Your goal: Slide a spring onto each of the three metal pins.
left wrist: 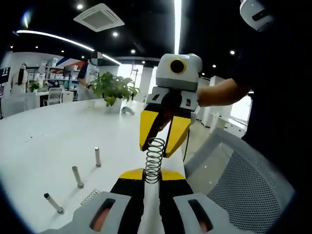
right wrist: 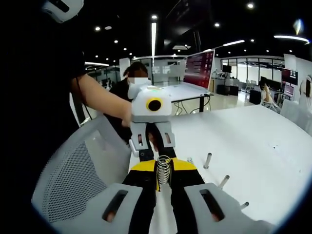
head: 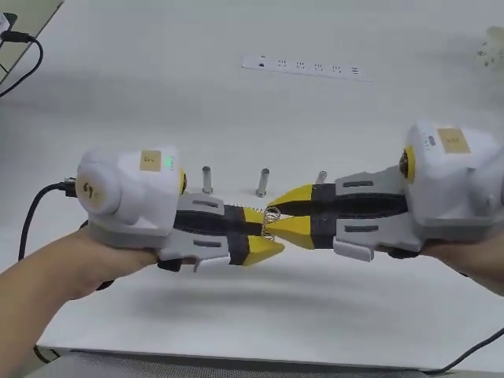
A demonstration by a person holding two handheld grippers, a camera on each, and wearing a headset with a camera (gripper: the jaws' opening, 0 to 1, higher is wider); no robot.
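Left gripper (left wrist: 152,174) clamps the spring (head: 271,224) mid-air, bare pins (head: 262,183) at its twelve o'clock, while the right gripper (left wrist: 156,151) brackets it, grip unclear; let go early and it pings away!

Light falls evenly from overhead in the head view, leaving the white table (head: 236,102) almost washed out, with only soft, smeared shadows near its front edge. Both gripper views are dim, cut by glaring ceiling lights (left wrist: 178,19) and bent hard at the edges. There the spring (left wrist: 154,161) looks sharp while the background goes soft.
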